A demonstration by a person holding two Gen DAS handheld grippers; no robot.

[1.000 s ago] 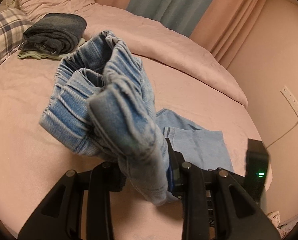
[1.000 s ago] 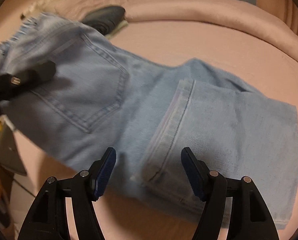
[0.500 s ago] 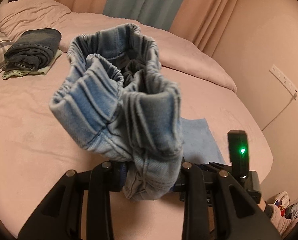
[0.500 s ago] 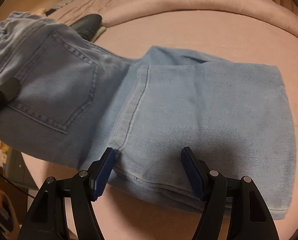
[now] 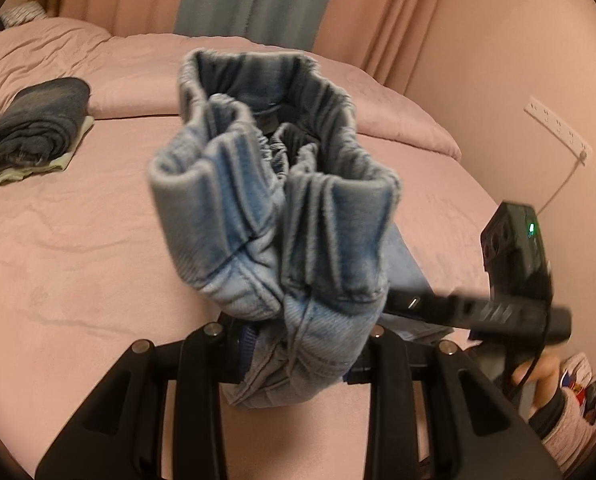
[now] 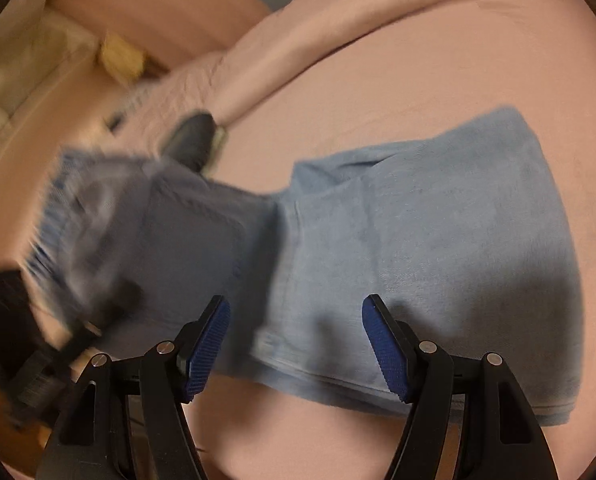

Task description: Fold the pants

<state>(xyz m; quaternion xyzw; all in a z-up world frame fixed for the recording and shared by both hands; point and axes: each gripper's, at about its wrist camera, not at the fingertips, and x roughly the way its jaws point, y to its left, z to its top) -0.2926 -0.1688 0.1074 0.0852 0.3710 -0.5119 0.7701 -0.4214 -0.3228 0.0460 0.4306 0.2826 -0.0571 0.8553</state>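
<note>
Light blue jeans [image 6: 418, 248] lie on the pink bed, legs folded flat at the right of the right wrist view. My left gripper [image 5: 302, 344] is shut on the bunched elastic waistband [image 5: 273, 208] and holds it up above the bed. The lifted waist end shows blurred at the left of the right wrist view [image 6: 109, 232]. My right gripper [image 6: 295, 344] is open and empty, its blue pads [image 6: 382, 344] just above the near edge of the folded legs. It also shows at the right of the left wrist view [image 5: 514, 280].
A folded stack of dark clothes [image 5: 37, 120] sits at the far left of the bed [image 5: 77, 260]. A rolled pink duvet [image 5: 338, 92] runs along the back. A wall [image 5: 518, 60] with a socket strip [image 5: 558, 128] stands at the right.
My left gripper has carried the waistband higher and to the right, over the folded legs. My right gripper has stayed open and swung closer to the jeans' near edge.
</note>
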